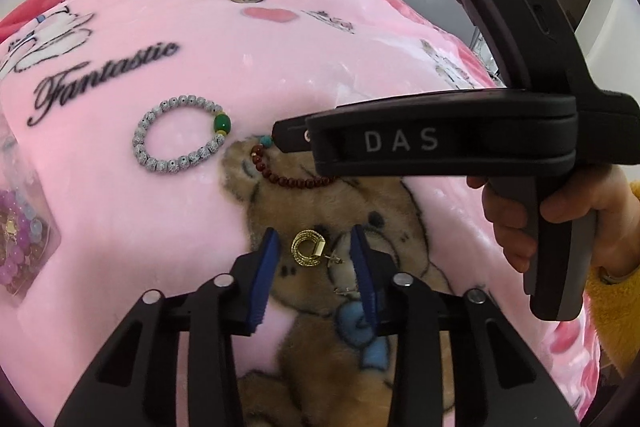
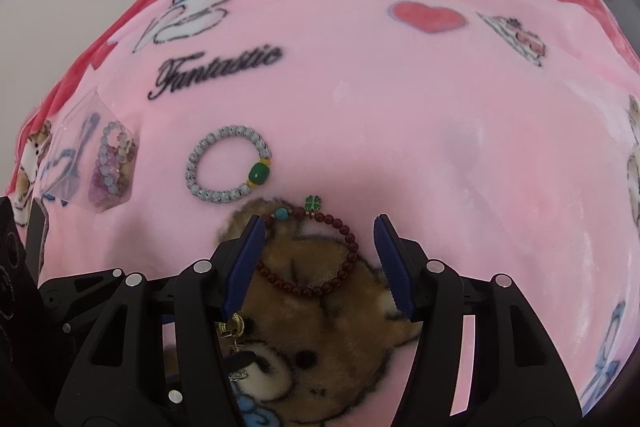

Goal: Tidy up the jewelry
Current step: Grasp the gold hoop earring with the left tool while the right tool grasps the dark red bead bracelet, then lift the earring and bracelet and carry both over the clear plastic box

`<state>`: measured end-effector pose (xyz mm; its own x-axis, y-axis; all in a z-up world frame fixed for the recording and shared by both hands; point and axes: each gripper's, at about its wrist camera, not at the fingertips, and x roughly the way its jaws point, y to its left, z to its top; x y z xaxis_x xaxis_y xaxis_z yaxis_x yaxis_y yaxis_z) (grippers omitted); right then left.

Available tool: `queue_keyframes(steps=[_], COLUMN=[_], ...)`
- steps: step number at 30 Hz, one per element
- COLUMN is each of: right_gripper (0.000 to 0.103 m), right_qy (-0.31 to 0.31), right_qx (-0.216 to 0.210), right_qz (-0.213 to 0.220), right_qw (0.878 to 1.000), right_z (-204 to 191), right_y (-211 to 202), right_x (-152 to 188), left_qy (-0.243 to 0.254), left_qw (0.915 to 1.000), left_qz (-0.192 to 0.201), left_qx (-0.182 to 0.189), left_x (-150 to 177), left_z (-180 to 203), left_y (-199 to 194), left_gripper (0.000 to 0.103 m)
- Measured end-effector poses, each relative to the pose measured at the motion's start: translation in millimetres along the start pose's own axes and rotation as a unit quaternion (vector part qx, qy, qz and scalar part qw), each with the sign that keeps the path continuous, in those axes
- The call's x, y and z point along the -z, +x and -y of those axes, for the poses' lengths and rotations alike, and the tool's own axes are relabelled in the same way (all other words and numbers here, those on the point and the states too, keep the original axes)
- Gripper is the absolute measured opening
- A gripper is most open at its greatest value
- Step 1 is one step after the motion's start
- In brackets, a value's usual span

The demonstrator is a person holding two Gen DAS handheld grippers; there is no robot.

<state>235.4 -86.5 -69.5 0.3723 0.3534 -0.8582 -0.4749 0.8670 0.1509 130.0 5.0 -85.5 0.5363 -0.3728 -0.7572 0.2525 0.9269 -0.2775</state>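
Pickup stage: left gripper [image 1: 314, 247] spread wide astride gold earring [image 1: 307, 247]; right gripper [image 2: 318, 247], equally wide, frames red bracelet [image 2: 316, 255], apparently untouched. Next: close gently.

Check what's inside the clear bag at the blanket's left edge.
The clear bag holds beaded strands: purple, pale blue and brownish beads, with a gold bit in the left wrist view. How many pieces there are cannot be told; they overlap, and the film glares.

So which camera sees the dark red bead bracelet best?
The right wrist view: the dark red bracelet shows as a whole loop with its green clover charm. In the left wrist view, the right gripper hides most of it.
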Motion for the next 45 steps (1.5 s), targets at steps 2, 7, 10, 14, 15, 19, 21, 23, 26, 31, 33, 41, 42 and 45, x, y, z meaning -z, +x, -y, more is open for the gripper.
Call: queue_keyframes(steps=[2,7,10,14,15,19,21,23,26,31,33,41,42,45], right_gripper=[0.054,0.054,0.043,0.030,0.022,0.006,0.006,0.006,0.006,0.006,0.006,0.006,0.006,0.006], right_qy=[0.000,-0.009,-0.011,-0.033,-0.033,-0.035,-0.036,-0.034,-0.027,-0.016,-0.010,-0.002,-0.002,0.003], right_qx=[0.005,0.014,0.018,0.031,0.030,0.030,0.026,0.025,0.017,0.005,-0.006,-0.016,-0.016,-0.019], right_qz=[-0.005,-0.015,-0.014,-0.008,-0.007,0.002,0.013,0.019,0.030,0.053,0.062,0.096,0.097,0.097], right_qw=[1.000,1.000,1.000,0.999,0.999,0.999,0.999,0.999,0.999,0.998,0.998,0.995,0.995,0.995], right_z=[0,-3,-6,-11,-11,-11,-11,-11,-10,-10,-9,-10,-10,-8], right_y=[4,12,15,16,16,14,11,8,1,-16,-24,-50,-51,-51], right_x=[1,4,5,8,8,8,10,10,10,8,7,1,1,1], left_qy=[-0.004,-0.007,-0.009,-0.012,-0.014,-0.014,-0.016,-0.018,-0.020,-0.013,-0.016,-0.012,-0.008,-0.004], left_qw=[1.0000,1.0000,0.9999,0.9999,0.9999,0.9999,0.9999,0.9998,0.9998,0.9996,0.9993,0.9995,0.9996,1.0000], left_qz=[0.000,-0.005,-0.004,-0.003,-0.003,-0.001,0.002,0.004,0.009,0.025,0.031,0.029,0.025,0.008], left_qx=[-0.001,-0.003,-0.004,-0.001,0.000,0.002,0.002,0.003,0.005,0.008,0.014,0.008,0.005,-0.001], left_x=[0,0,1,2,2,2,2,3,3,3,2,1,0,1], left_z=[-2,-1,-2,-3,-4,-5,-6,-8,-9,-8,-9,-10,-9,-6], left_y=[1,5,4,4,4,2,1,0,-3,-13,-17,-22,-18,-7], left_gripper=[0.020,0.019,0.019,0.019,0.018,0.018,0.017,0.015,0.013,0.013,0.013,0.013,0.013,0.014])
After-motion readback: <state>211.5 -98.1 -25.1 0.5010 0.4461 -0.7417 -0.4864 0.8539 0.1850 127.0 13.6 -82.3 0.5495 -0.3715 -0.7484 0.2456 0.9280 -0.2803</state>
